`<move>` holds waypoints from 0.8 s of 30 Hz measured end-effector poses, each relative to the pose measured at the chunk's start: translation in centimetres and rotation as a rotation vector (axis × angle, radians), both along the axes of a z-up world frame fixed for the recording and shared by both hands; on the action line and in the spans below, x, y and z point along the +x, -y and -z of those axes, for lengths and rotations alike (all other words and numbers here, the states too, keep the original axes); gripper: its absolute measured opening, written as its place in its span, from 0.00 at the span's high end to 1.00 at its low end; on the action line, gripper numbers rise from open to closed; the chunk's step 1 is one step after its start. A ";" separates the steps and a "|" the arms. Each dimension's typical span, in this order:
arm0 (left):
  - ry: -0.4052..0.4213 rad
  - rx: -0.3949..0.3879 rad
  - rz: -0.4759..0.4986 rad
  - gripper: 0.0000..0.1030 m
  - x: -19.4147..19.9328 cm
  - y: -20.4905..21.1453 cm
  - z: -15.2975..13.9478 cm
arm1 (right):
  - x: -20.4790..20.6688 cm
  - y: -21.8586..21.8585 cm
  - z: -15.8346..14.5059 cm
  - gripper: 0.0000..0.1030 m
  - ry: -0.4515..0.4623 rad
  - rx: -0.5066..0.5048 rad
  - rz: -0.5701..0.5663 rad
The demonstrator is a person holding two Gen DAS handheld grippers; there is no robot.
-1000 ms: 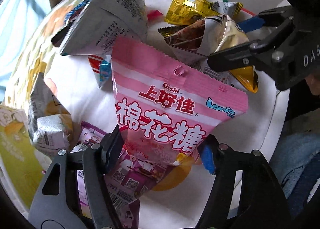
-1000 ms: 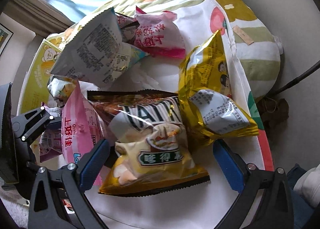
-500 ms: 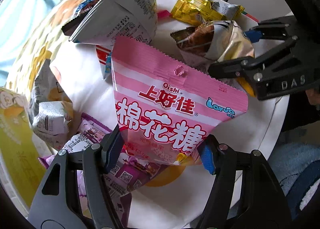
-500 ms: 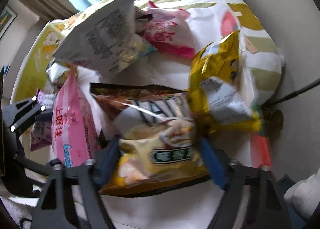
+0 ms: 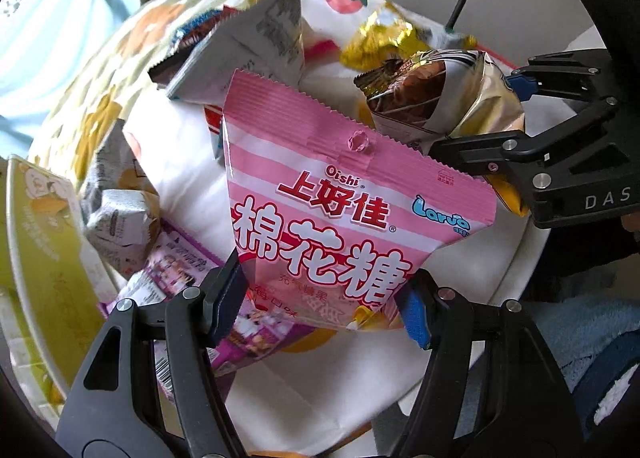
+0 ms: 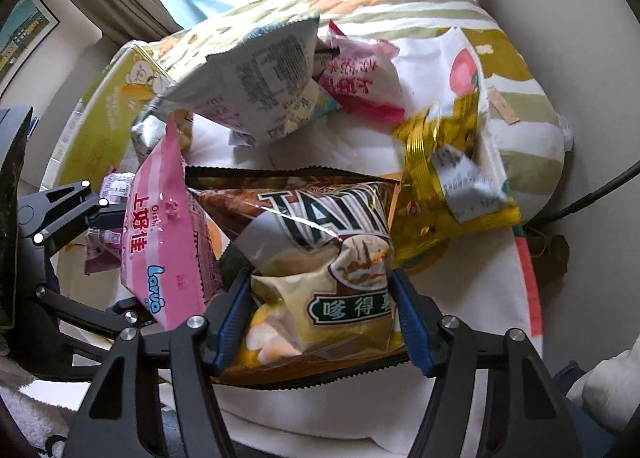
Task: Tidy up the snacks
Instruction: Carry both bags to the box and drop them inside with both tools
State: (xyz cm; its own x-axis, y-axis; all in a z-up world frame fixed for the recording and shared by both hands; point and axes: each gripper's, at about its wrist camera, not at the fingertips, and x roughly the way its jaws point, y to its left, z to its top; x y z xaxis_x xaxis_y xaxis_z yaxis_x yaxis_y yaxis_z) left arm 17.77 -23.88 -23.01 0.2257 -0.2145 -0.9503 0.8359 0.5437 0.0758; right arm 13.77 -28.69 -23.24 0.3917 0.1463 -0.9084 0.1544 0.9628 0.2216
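Snack bags lie scattered over a round tabletop (image 5: 516, 254) under a fruit-print cloth, and the pink marshmallow bag (image 5: 344, 210) serves as the landmark. The left hand-held gripper (image 5: 324, 310) is clamped on that bag's lower end, both pads pressed against its sides, so the bag stands upright above the cloth. Just right of the pink bag, the right hand-held gripper (image 6: 320, 322) has just been closing on a brown-and-cream chip bag (image 6: 320, 258), whose lower part sits squeezed between the blue pads (image 6: 412, 334). Behind the pink bag a large silver bag (image 5: 260, 42) shows its printed back. Beyond the chip bag, farther right of the pink one, lies a gold packet (image 6: 444, 194). Under the pink bag's lower left corner lies a purple packet (image 5: 188, 270), and farther left a crumpled silver packet (image 5: 120, 218) beside a yellow-green box (image 5: 44, 258). A smaller pink packet (image 6: 360, 78) rests behind the silver bag.
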 end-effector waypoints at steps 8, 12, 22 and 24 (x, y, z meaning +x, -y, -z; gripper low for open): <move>0.074 -0.030 -0.043 0.39 -2.2 -0.5 -3.2 | -1.4 0.3 -3.5 0.40 0.067 0.009 -0.030; 0.114 -0.049 -0.108 0.39 -2.8 -1.5 -5.4 | -1.7 0.0 -5.2 0.40 0.104 -0.002 -0.069; 0.223 -0.146 -0.347 0.39 -0.6 -7.8 -12.0 | 0.4 -2.6 -10.9 0.40 0.200 -0.057 -0.180; 0.248 -0.168 -0.389 0.39 0.3 -9.8 -13.4 | 1.5 -4.0 -12.0 0.40 0.220 -0.067 -0.203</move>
State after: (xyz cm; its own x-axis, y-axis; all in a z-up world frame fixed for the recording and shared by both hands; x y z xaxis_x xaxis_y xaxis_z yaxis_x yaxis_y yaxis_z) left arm 18.05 -14.10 -9.57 0.5348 -0.2151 -0.8172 0.5363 0.8337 0.1315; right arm 15.28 -24.67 -11.22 0.5489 0.1840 -0.8154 -0.0870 0.9827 0.1632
